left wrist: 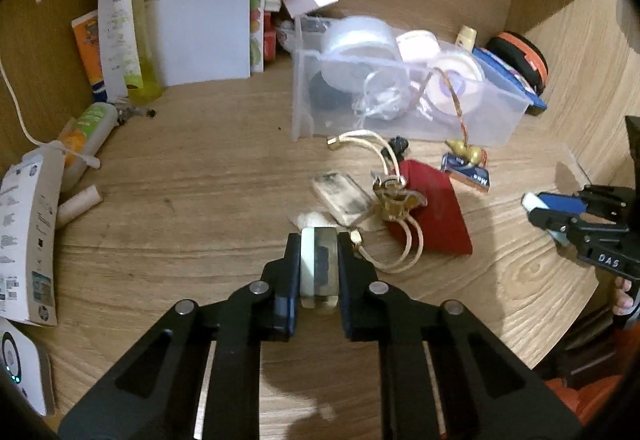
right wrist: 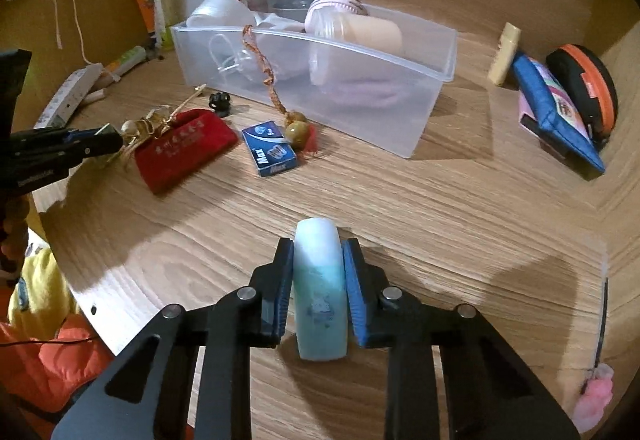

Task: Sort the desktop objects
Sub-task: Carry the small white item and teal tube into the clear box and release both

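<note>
My left gripper [left wrist: 319, 240] is shut on a small clear plastic tag [left wrist: 319, 267], held just above the wooden desk near a second clear tag [left wrist: 343, 196] and a gold charm with cream cords [left wrist: 394, 199]. My right gripper [right wrist: 319, 246] is shut on a white-and-teal oblong case [right wrist: 319, 288] above the desk; it also shows at the right of the left wrist view [left wrist: 534, 207]. A clear plastic bin [right wrist: 404, 87] with lids, a jar and cords stands behind, also in the left wrist view [left wrist: 472, 115]. A red pouch [right wrist: 182, 153] lies by the left gripper [right wrist: 114, 141].
A blue Max staples box [right wrist: 270, 153] and a bead tassel [right wrist: 298, 127] lie before the bin. A blue pouch [right wrist: 556, 119], a black-orange case [right wrist: 586, 87] and a cream tube [right wrist: 505, 53] line the right wall. Papers, a yellow bottle [left wrist: 132, 19] and boxes crowd the left.
</note>
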